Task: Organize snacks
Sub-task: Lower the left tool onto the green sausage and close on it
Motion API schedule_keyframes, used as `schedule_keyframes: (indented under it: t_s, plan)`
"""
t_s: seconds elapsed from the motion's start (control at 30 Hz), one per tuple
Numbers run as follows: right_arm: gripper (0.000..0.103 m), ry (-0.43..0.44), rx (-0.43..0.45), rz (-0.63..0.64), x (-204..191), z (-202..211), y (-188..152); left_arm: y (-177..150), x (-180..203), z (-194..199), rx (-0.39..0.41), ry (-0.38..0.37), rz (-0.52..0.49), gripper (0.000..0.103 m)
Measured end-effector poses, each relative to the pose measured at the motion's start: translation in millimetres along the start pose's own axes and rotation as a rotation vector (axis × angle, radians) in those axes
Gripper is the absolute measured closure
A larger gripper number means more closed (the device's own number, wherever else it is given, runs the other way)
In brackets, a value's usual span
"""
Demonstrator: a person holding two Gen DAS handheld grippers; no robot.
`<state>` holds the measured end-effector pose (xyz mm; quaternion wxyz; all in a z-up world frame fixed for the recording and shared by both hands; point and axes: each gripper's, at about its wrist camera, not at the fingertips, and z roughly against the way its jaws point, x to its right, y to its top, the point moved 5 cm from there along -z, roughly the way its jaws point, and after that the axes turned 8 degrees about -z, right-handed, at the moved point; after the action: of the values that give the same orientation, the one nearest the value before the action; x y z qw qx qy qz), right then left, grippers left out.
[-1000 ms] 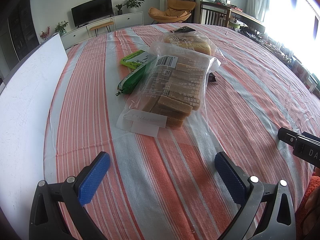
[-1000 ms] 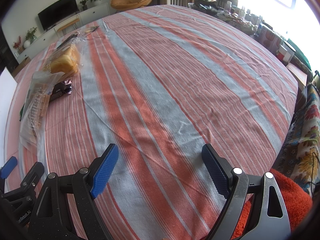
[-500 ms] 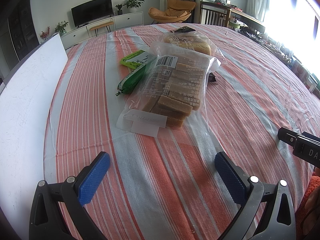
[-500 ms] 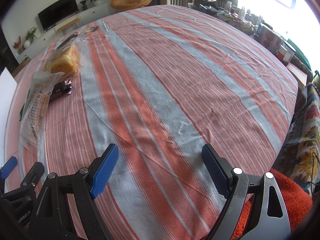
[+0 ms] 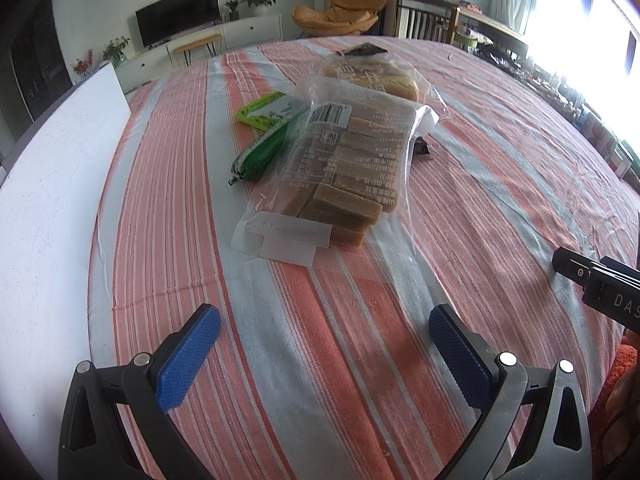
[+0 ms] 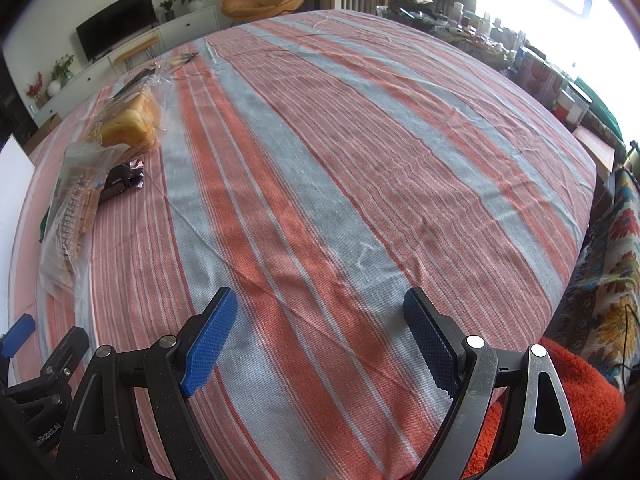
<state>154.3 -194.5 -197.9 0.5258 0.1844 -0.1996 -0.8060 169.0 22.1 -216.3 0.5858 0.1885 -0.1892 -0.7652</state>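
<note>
Nothing has shifted since the earlier frames: both grippers sit where they were, and the snacks lie as before on the striped tablecloth [image 5: 500,168].

Going left to right in the left wrist view, a white board [image 5: 52,184] runs along the left edge of the table. To its right, in the middle distance, lies a green tube-shaped snack [image 5: 262,152], its far end beside a flat green packet [image 5: 268,111]. Just right of these, and partly over the tube, lies a clear bag of brown bars [image 5: 340,172], its white label end nearest the camera. Beyond it, touching its far end, sits a bagged loaf of bread [image 5: 374,78]. A small dark wrapper [image 5: 420,146] peeks out at the bag's right side. The left gripper [image 5: 324,344] hovers near the camera over bare cloth, its blue-padded jaws wide apart and holding nothing, well short of the bag.

In the right wrist view the same snacks cluster at the far left: the bag of bars [image 6: 74,200], the dark wrapper [image 6: 122,180] and the bread [image 6: 128,124]. The right gripper [image 6: 320,328] hangs over open cloth to their right, jaws likewise spread and empty. An orange fleece [image 6: 560,392] shows at the near right.
</note>
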Motion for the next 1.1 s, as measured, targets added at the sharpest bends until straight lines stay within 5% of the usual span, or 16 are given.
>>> schedule_keyframes:
  t_s: [0.07, 0.33, 0.47, 0.6, 0.97, 1.07, 1.1]
  plan:
    - [0.015, 0.006, 0.0, -0.004, -1, 0, -1, 4, -1, 6, -0.042, -0.042, 0.006, 0.001]
    - [0.012, 0.006, -0.003, 0.004, -4, -1, -2, 72, -34, 58, 0.066, -0.117, 0.141, 0.001]
    - [0.012, 0.018, -0.002, -0.005, -3, -1, -2, 102, -53, 31, 0.032, -0.041, 0.129, 0.005]
    - [0.012, 0.028, -0.002, -0.01, -3, -1, -2, 104, -73, -21, -0.12, 0.039, 0.058, 0.028]
    - [0.012, 0.036, -0.002, -0.015, 2, 0, 0, 112, -47, -63, -0.098, -0.054, -0.069, 0.032]
    - [0.012, 0.038, -0.002, -0.015, 2, 0, 0, 117, -33, -61, -0.09, -0.063, -0.111, 0.05]
    - [0.012, 0.036, -0.003, -0.014, 2, 0, 0, 117, -30, -59, -0.091, -0.072, -0.119, 0.063]
